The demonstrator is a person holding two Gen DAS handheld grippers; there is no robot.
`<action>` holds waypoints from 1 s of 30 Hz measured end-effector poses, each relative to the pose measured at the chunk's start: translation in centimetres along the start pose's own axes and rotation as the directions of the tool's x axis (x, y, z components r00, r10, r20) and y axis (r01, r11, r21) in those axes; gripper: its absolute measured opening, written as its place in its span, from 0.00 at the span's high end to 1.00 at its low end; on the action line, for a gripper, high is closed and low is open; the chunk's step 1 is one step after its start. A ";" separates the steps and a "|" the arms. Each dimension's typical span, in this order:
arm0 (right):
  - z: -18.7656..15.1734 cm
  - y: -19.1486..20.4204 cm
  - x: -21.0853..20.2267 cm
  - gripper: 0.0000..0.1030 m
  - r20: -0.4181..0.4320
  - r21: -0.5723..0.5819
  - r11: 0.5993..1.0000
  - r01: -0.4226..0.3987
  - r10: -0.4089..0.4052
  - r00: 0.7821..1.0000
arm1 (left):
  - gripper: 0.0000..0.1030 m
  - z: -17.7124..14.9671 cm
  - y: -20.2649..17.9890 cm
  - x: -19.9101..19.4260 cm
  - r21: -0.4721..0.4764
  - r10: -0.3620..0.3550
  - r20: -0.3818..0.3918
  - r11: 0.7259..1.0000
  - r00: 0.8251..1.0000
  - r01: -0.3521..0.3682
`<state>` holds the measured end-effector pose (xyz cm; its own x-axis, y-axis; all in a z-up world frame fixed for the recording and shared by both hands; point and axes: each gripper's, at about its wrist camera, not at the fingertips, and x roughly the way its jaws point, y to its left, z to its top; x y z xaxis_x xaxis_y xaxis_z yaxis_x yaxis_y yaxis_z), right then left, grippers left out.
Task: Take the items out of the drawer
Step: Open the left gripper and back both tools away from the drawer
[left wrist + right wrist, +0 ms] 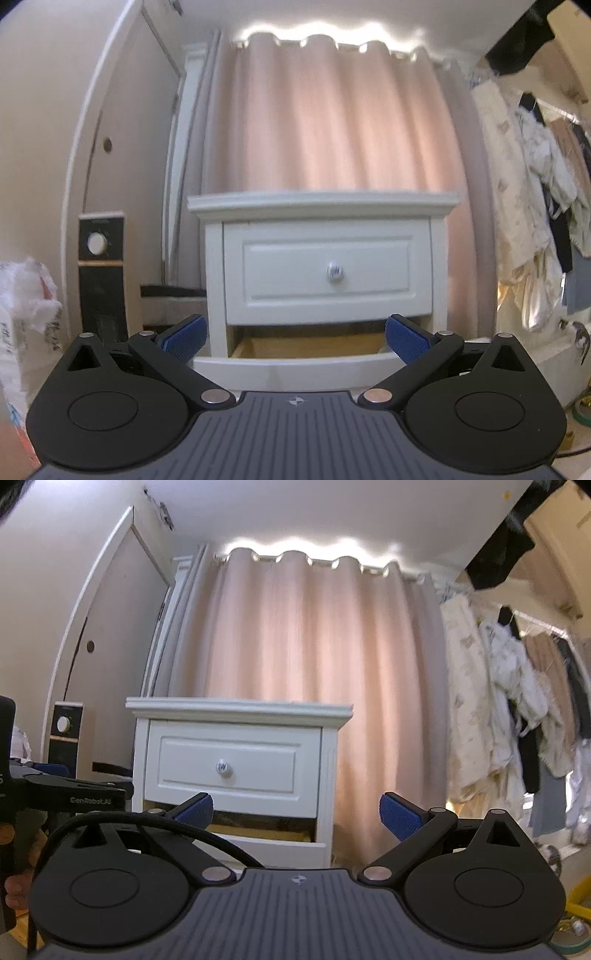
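Fingers [183, 338] of the left gripper [294, 341] and right gripper [297, 814] spread wide, holding nothing, short of the white nightstand's closed drawer [327, 275]; a lower drawer [295, 363] stands pulled out.

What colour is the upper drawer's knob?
White with a dark marking, the knob shows best in the left wrist view.

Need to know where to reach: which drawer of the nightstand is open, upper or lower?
The lower drawer is pulled out, showing its wooden inside. The upper drawer, with the round knob, is shut flush.
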<state>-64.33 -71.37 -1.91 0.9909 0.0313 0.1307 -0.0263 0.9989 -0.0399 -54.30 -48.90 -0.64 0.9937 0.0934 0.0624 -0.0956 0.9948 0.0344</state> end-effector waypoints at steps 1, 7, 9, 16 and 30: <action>0.2 0.0 -1.0 0.00 0.008 -0.003 1.000 0.008 -0.008 1.000 | 0.00 0.0 -0.2 -0.7 -0.005 -0.002 0.005 1.000 1.000 0.002; 0.3 0.8 -5.5 0.00 0.003 -0.036 0.998 0.042 -0.042 0.999 | 0.00 -0.4 -0.3 -3.5 0.006 0.017 -0.004 1.000 1.000 -0.017; 0.5 1.1 -6.7 0.00 0.005 -0.042 0.998 0.049 -0.049 0.999 | 0.00 -0.5 0.2 -3.9 0.001 0.030 -0.014 1.000 0.999 -0.030; 1.5 2.5 -9.0 0.00 0.011 -0.069 0.996 0.055 -0.054 0.998 | 0.00 -1.1 1.1 -5.6 -0.014 0.015 -0.014 1.000 1.000 -0.015; 0.3 3.9 -0.9 0.00 -0.075 -0.024 1.000 -0.012 0.010 0.997 | 0.00 -2.4 2.0 -0.8 0.014 0.015 -0.075 1.000 0.997 -0.014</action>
<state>-65.34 -67.52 -1.84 0.9977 0.0385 0.0558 -0.0349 0.9972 -0.0656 -55.15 -46.93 -3.03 0.9937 0.1110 -0.0122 -0.1103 0.9927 0.0479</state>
